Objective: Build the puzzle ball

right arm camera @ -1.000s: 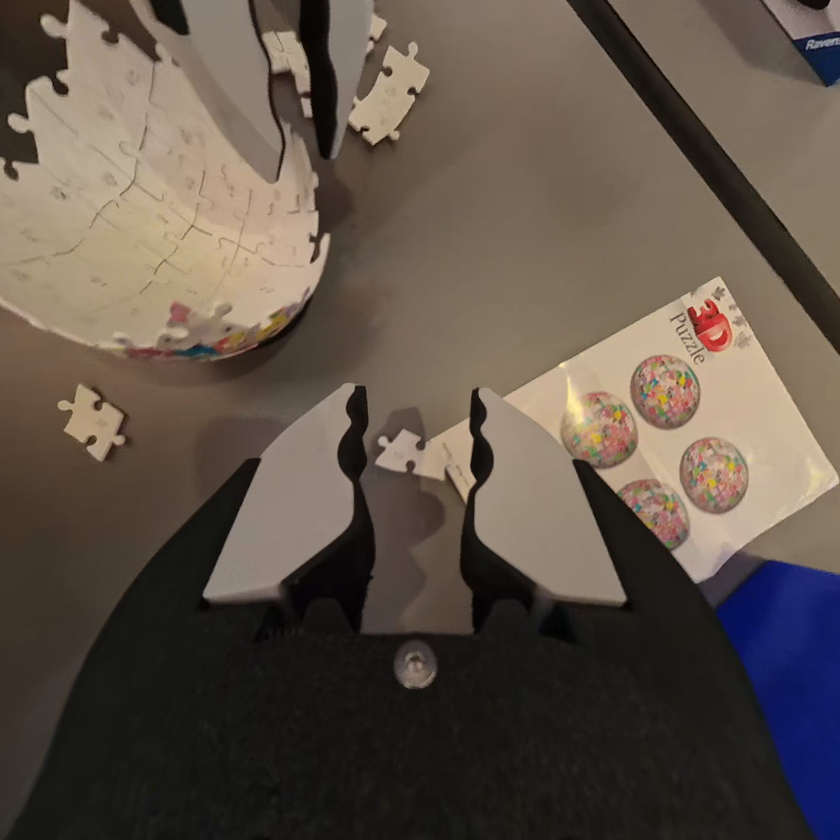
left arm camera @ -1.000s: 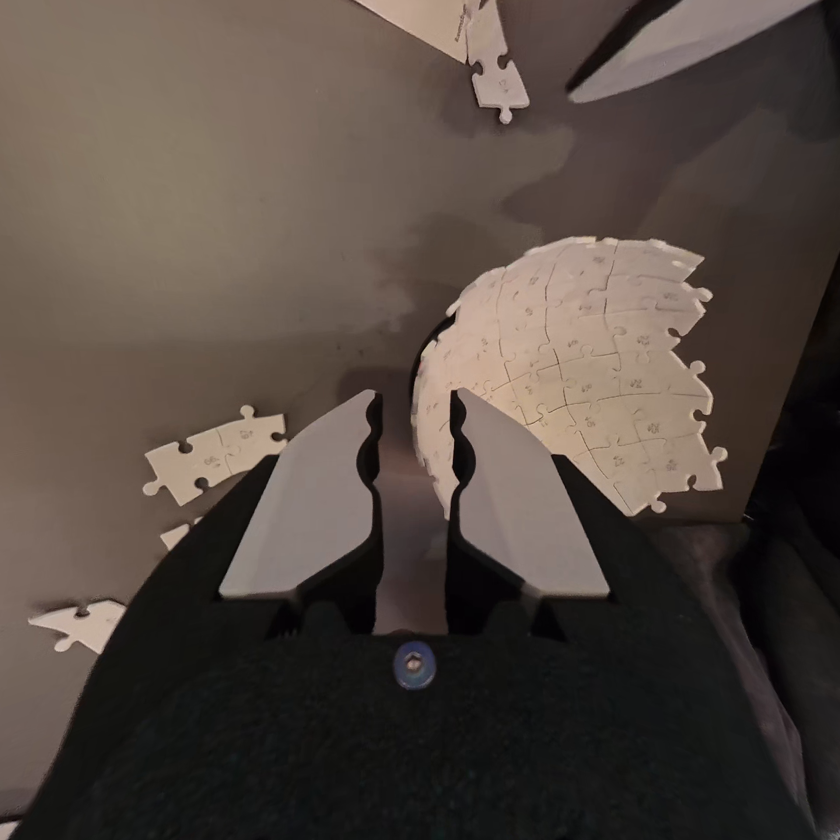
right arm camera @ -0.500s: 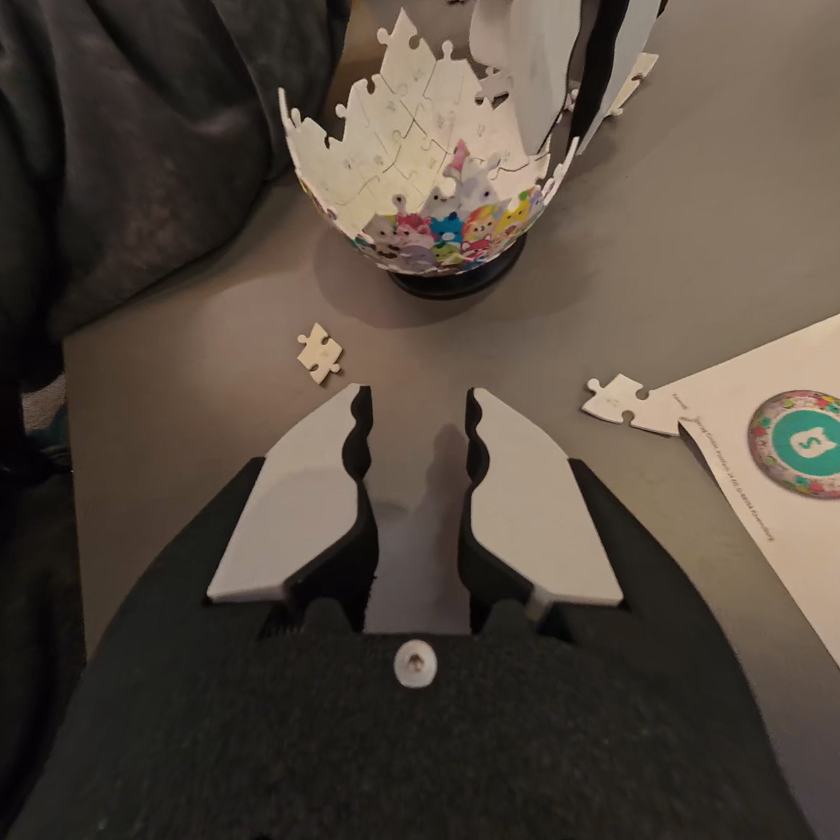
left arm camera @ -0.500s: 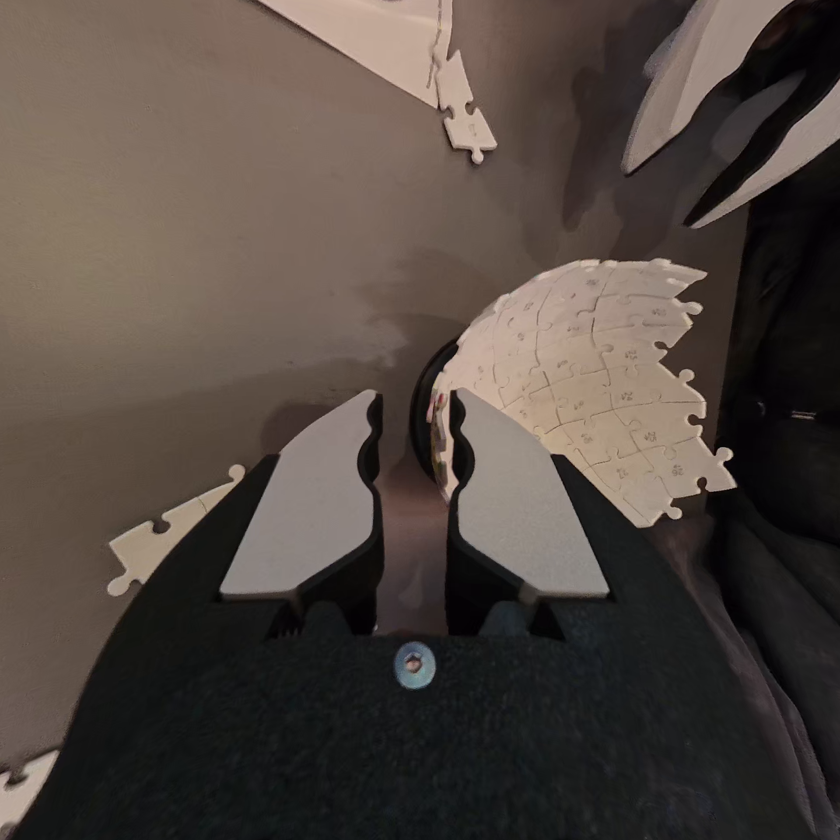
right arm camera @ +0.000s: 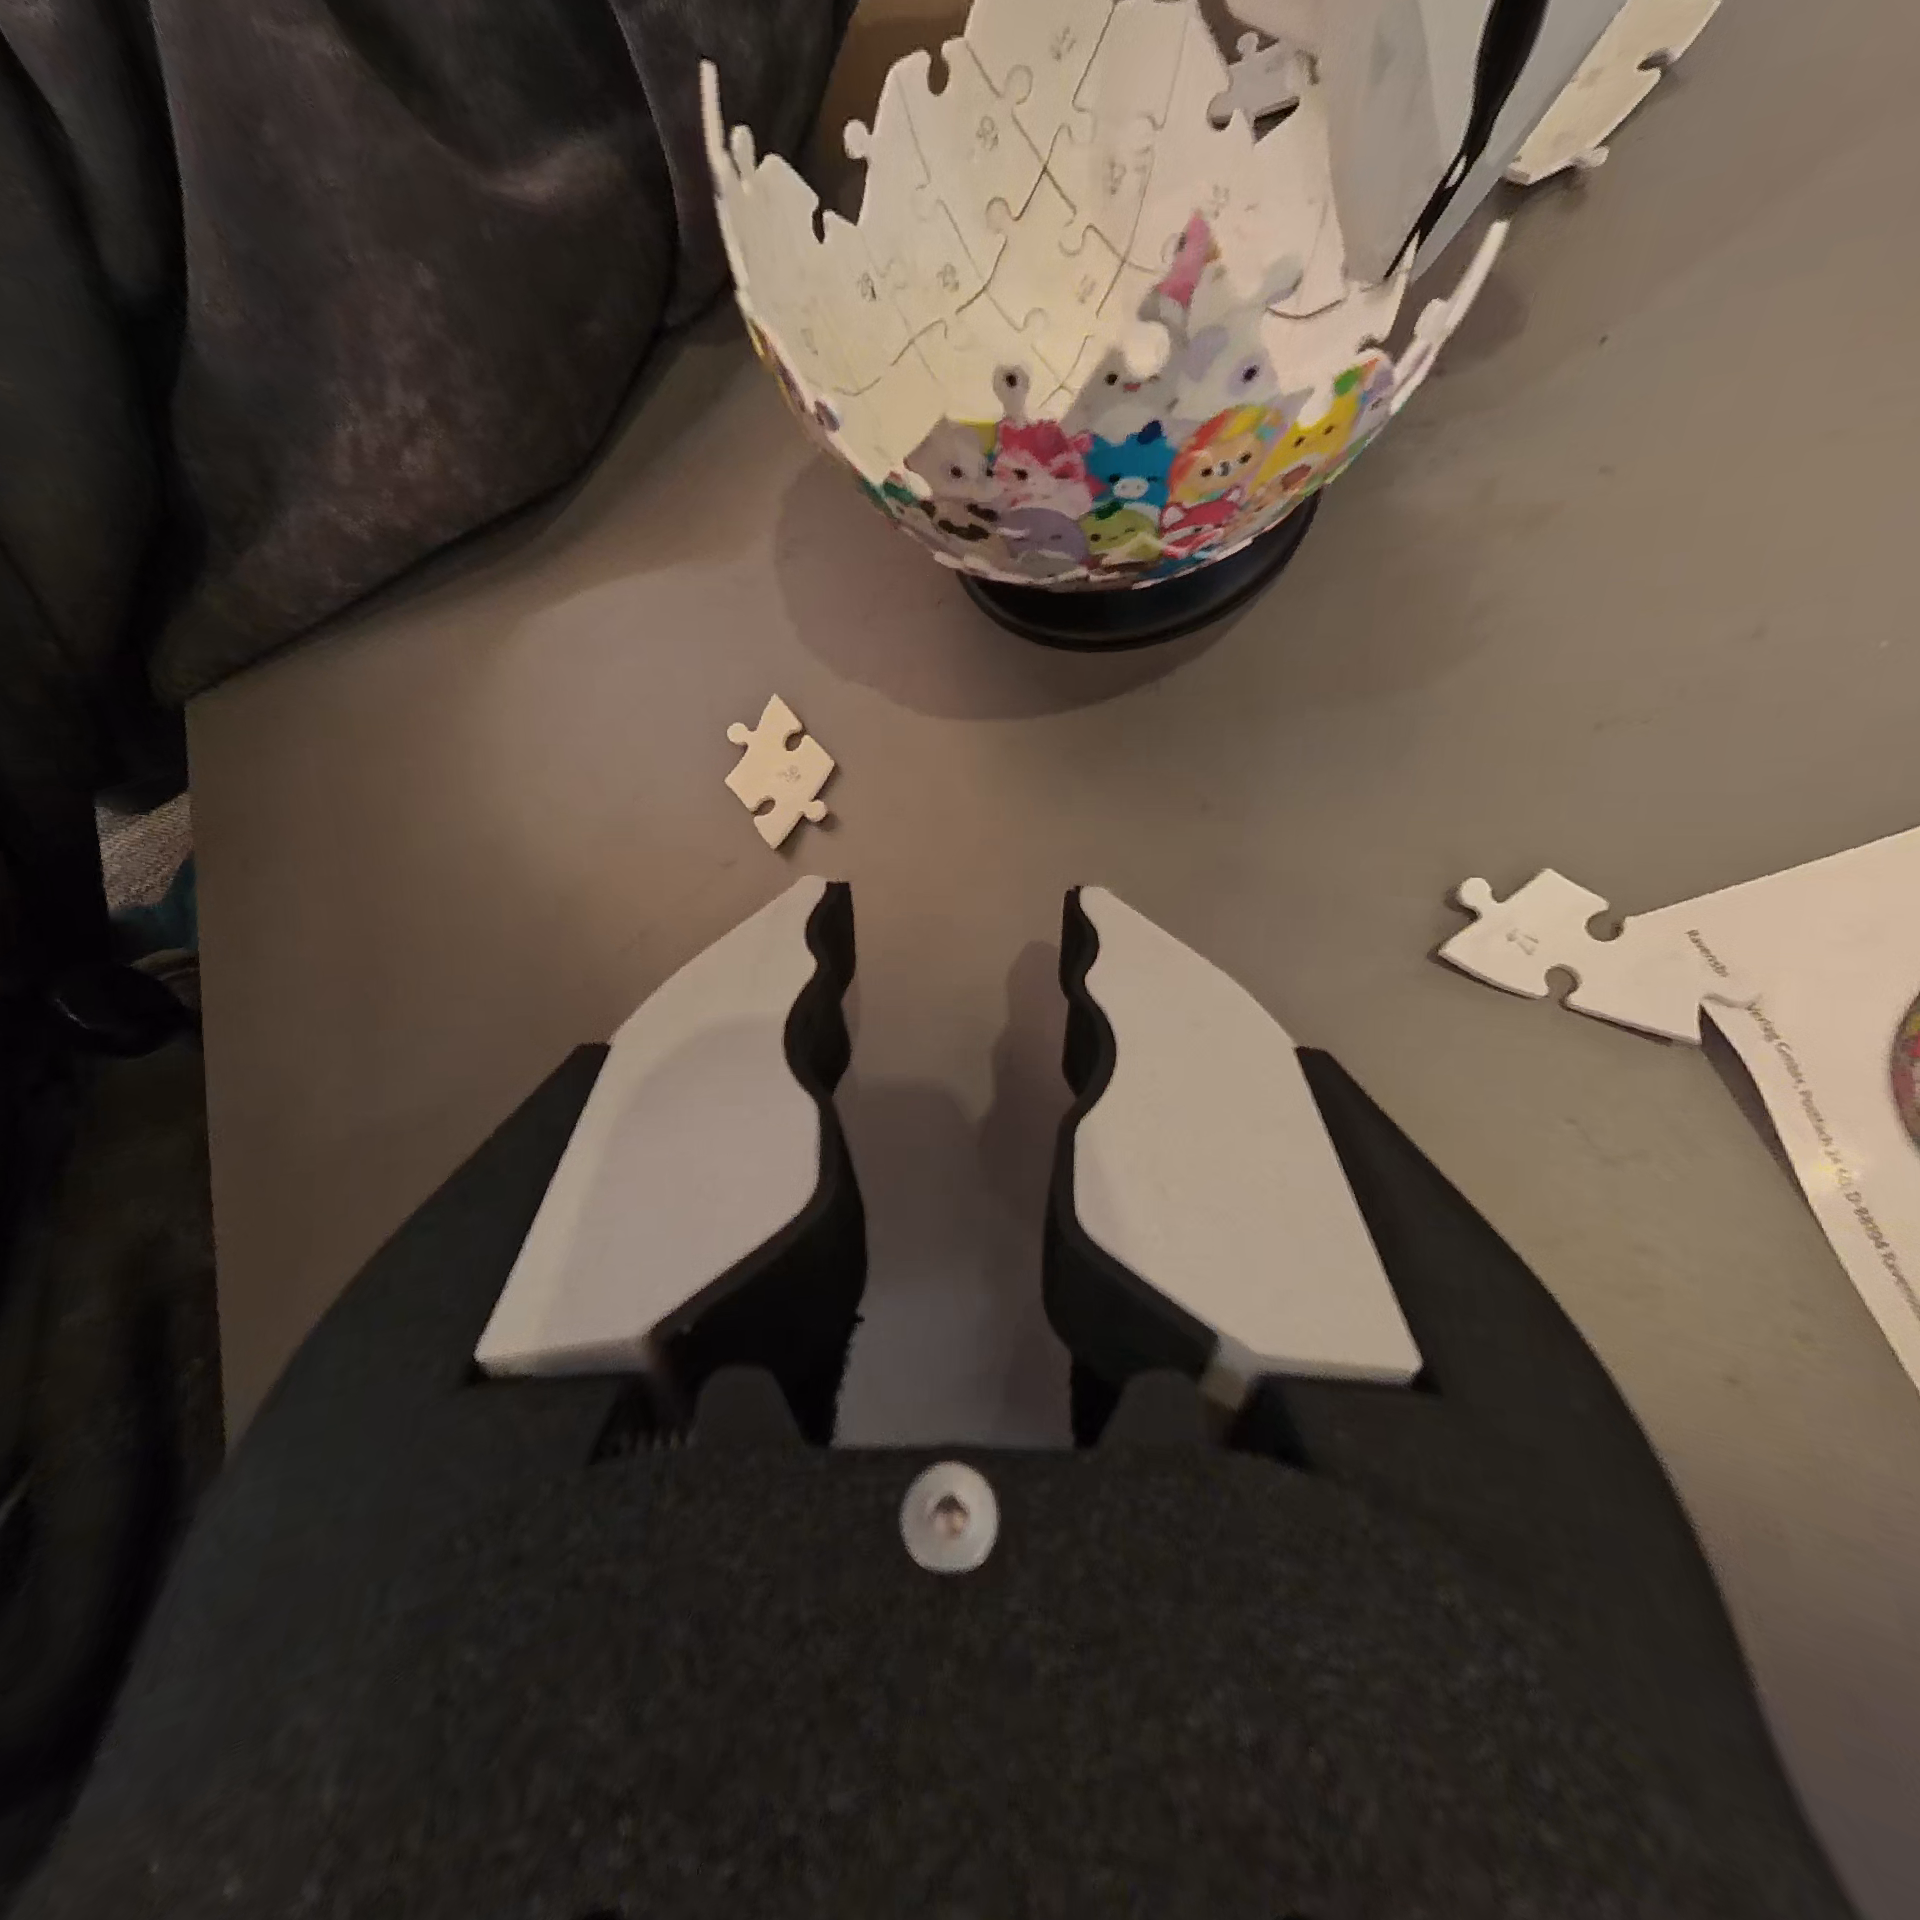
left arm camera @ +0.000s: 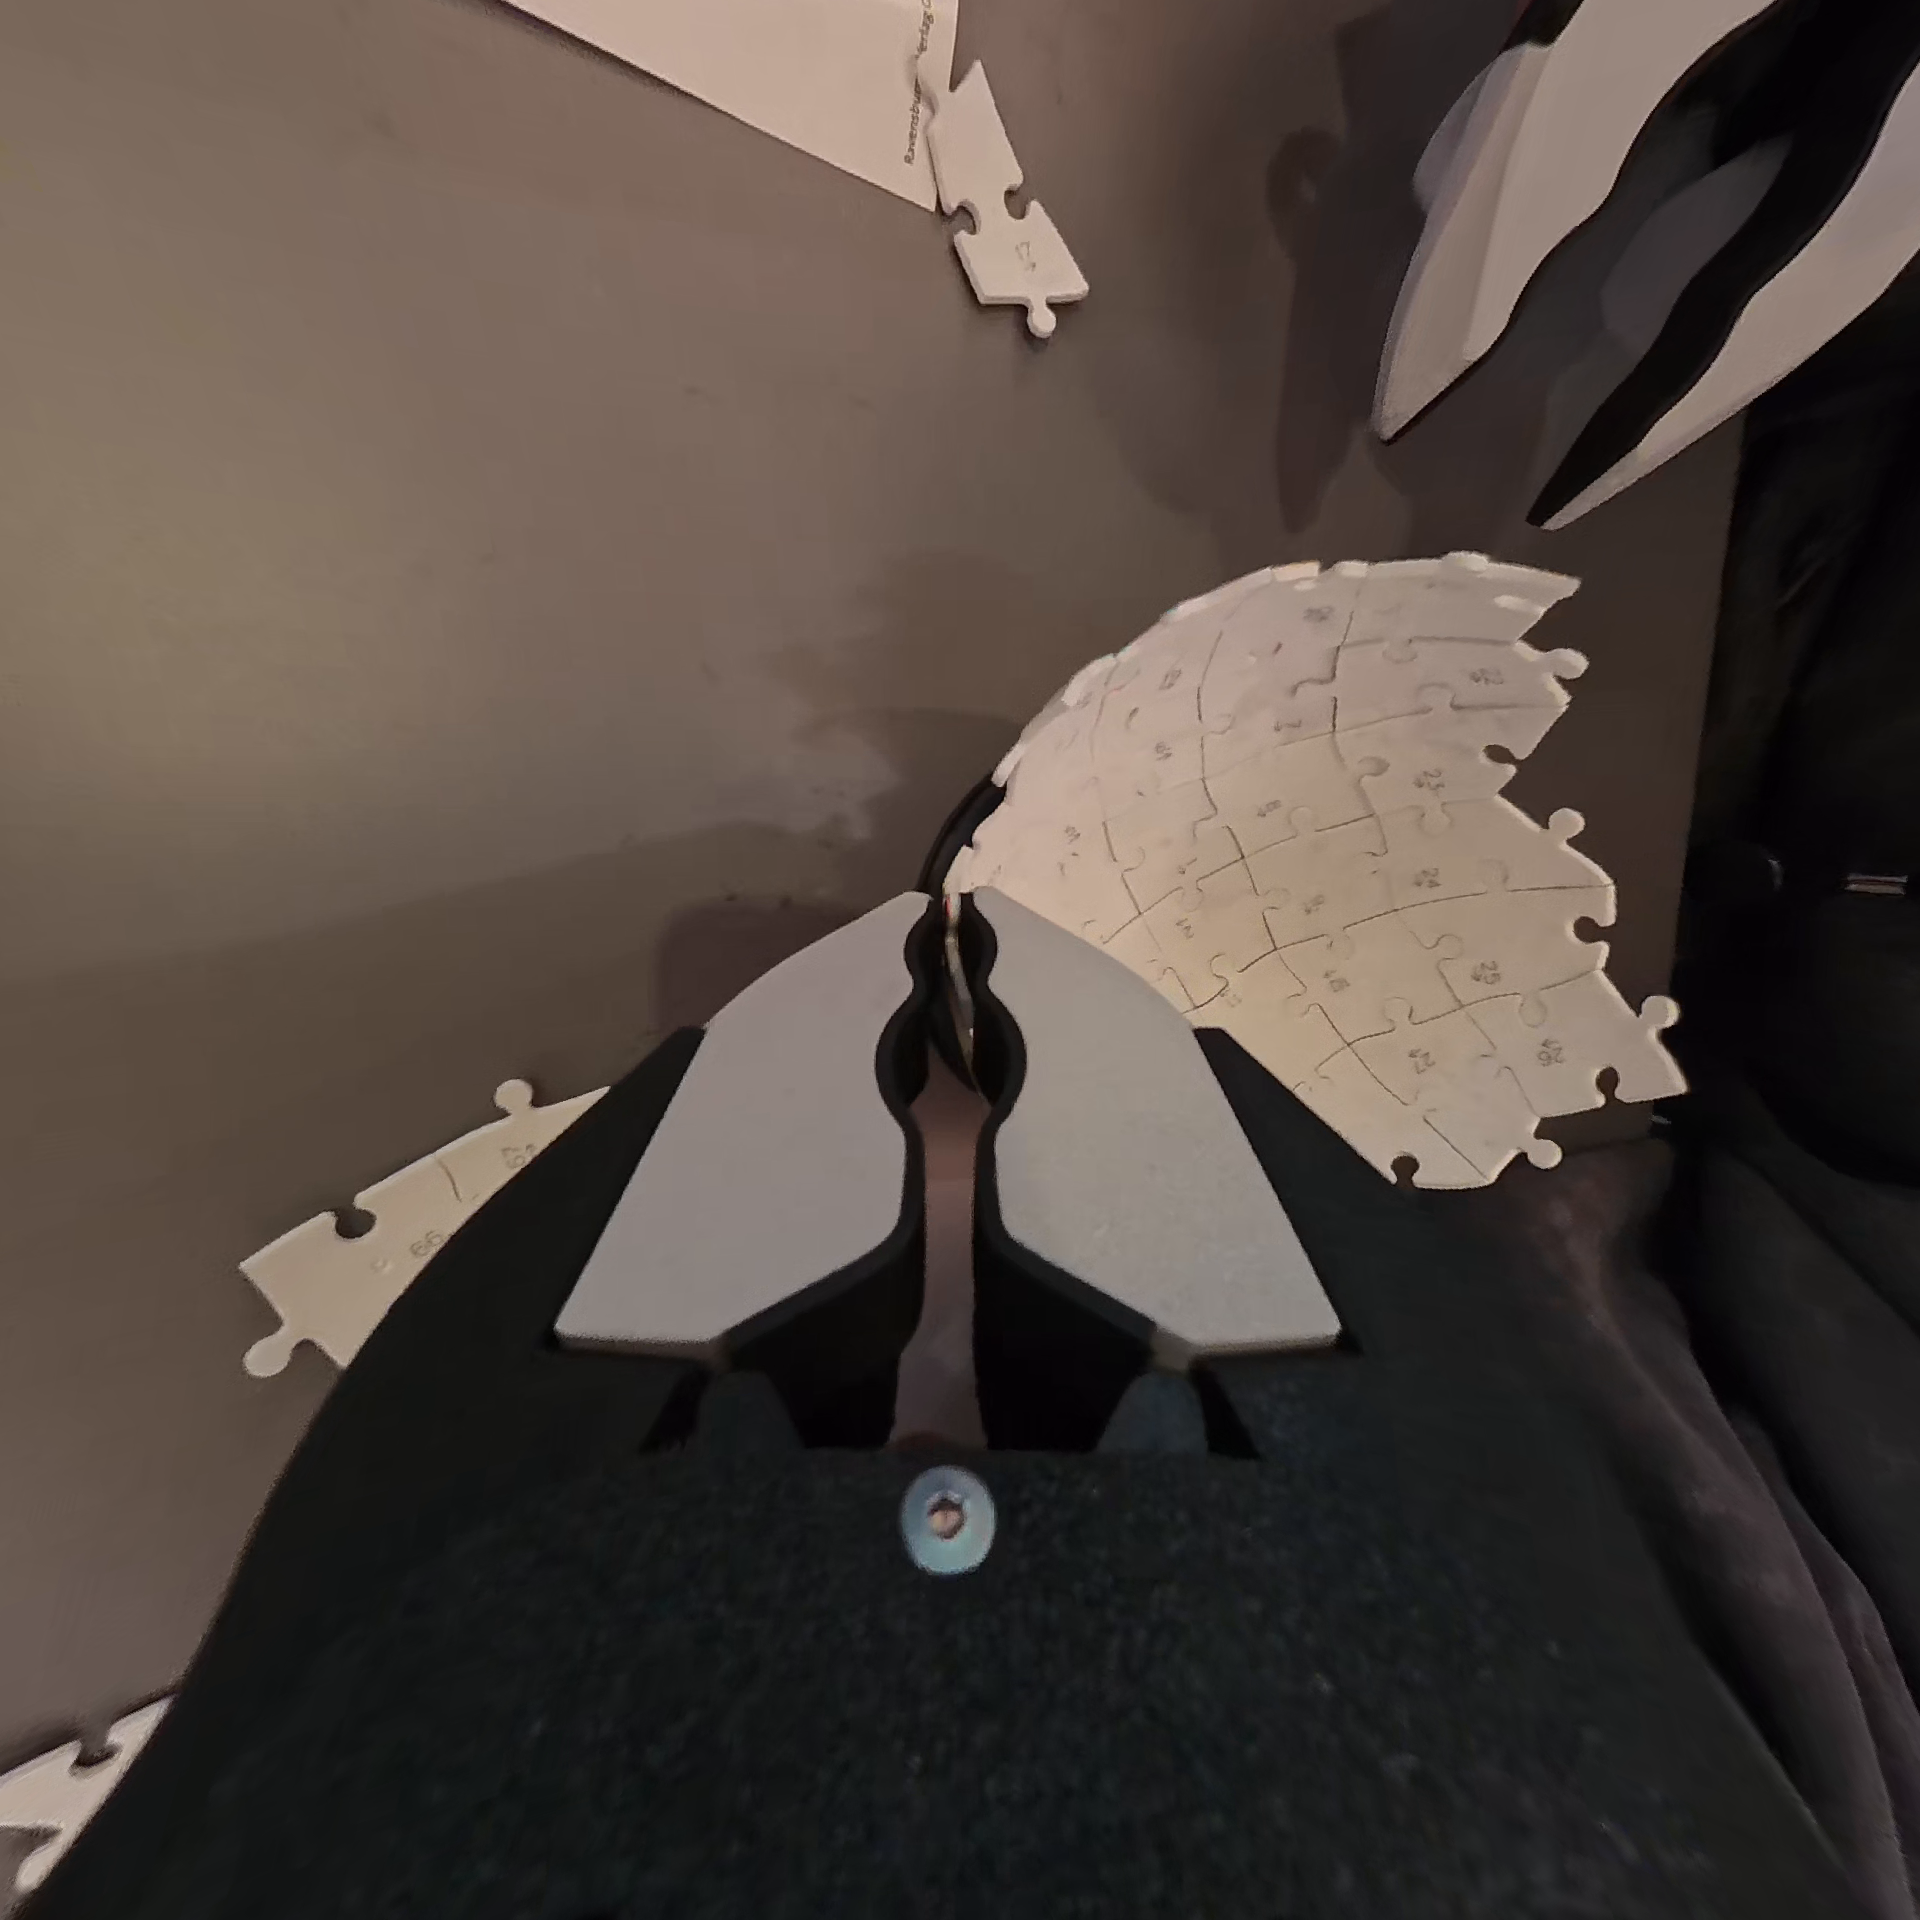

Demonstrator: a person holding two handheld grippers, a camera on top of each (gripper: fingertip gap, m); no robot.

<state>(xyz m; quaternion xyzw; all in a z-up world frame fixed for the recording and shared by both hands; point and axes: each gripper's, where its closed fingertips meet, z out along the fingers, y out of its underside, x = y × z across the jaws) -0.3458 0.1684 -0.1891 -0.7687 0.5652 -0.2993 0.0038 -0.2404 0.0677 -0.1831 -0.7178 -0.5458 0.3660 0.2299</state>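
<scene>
The half-built puzzle ball (left arm camera: 1351, 883) is an open white shell with a colourful outside, standing on a black stand (right arm camera: 1132, 613). My left gripper (left arm camera: 951, 914) is shut on the ball's near rim, one finger inside and one outside. It also shows in the right wrist view (right arm camera: 1418, 249), pinching the far right rim of the ball (right arm camera: 1039, 312). My right gripper (right arm camera: 956, 894) is open and empty above the table. A loose white piece (right arm camera: 781, 784) lies just ahead of its left fingertip. The right gripper also shows at the left wrist view's top right (left arm camera: 1470, 473).
A second loose piece (right arm camera: 1527, 940) lies against a white leaflet (right arm camera: 1849, 1039); both show in the left wrist view (left arm camera: 1013, 197), (left arm camera: 748, 62). A joined strip of pieces (left arm camera: 416, 1226) lies left of my left gripper. Dark cloth (right arm camera: 312, 312) covers the table's left edge. The right tips stand about 8 centimeters off the loose white piece (right arm camera: 781, 784).
My left gripper's jaws have closed onto the ball's rim. My right gripper has swung away from the leaflet, faces the ball and now hovers by the small loose piece.
</scene>
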